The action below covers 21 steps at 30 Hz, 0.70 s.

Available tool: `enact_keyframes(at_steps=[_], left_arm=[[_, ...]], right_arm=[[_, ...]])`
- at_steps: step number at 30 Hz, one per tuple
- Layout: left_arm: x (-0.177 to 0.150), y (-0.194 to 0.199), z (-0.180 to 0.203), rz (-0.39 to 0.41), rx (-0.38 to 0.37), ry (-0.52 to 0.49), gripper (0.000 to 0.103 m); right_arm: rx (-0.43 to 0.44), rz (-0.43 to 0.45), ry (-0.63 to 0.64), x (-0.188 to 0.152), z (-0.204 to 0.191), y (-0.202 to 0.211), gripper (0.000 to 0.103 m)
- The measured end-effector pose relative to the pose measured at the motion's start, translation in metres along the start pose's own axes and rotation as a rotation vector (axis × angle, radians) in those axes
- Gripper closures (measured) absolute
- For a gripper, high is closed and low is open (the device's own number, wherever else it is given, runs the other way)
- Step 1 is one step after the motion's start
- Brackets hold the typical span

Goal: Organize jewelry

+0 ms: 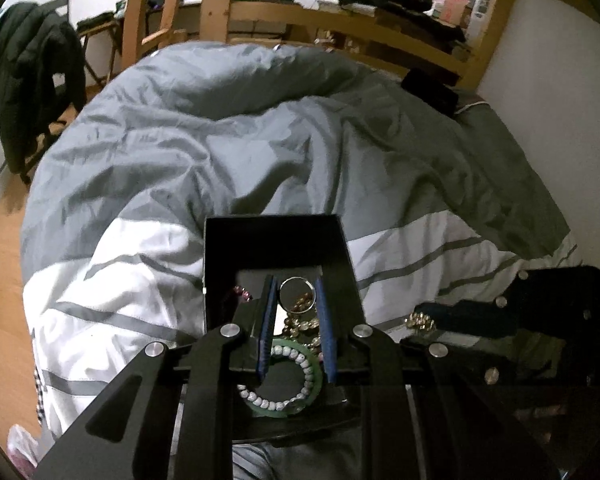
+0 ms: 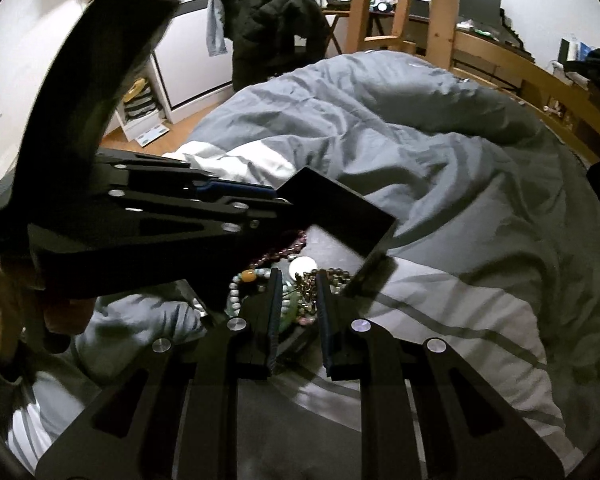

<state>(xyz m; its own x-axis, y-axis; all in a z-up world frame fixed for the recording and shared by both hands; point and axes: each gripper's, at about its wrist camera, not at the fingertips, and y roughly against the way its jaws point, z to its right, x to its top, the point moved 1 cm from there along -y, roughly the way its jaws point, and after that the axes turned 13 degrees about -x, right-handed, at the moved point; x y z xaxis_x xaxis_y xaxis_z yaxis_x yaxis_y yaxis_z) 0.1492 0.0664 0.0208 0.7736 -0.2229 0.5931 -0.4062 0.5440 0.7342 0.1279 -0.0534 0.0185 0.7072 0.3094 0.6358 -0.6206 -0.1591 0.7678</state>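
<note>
Grey-white striped duvet (image 1: 228, 152), black box (image 1: 274, 240)

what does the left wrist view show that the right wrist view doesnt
Only the left wrist view: a silver ring and a green bangle ringed by white beads.
Only the right wrist view: an amber bead, a purple bead strand and a hand holding the other gripper.
Both: the black jewelry box, gold chain and grey striped duvet.

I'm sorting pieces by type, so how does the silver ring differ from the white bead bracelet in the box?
The silver ring is one plain, smooth metal band; the bead bracelet is a string of many small white beads. The ring is the smaller loop. The ring lies deeper in the box; the bracelet lies nearer the camera, on a green bangle. Both are round loops.
</note>
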Motion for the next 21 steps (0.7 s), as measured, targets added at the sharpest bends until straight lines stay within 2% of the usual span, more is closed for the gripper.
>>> enact_keyframes(at_steps=[8, 21], left_arm=[[-0.004, -0.014, -0.009, -0.047, 0.038, 0.030, 0.084], [-0.006, -0.022, -0.013, -0.074, 0.027, 0.056, 0.084]], right_arm=[[0.035, -0.027, 0.037, -0.005, -0.021, -0.017, 0.086], [0.054, -0.047, 0.049, -0.010, -0.028, -0.028, 0.086]])
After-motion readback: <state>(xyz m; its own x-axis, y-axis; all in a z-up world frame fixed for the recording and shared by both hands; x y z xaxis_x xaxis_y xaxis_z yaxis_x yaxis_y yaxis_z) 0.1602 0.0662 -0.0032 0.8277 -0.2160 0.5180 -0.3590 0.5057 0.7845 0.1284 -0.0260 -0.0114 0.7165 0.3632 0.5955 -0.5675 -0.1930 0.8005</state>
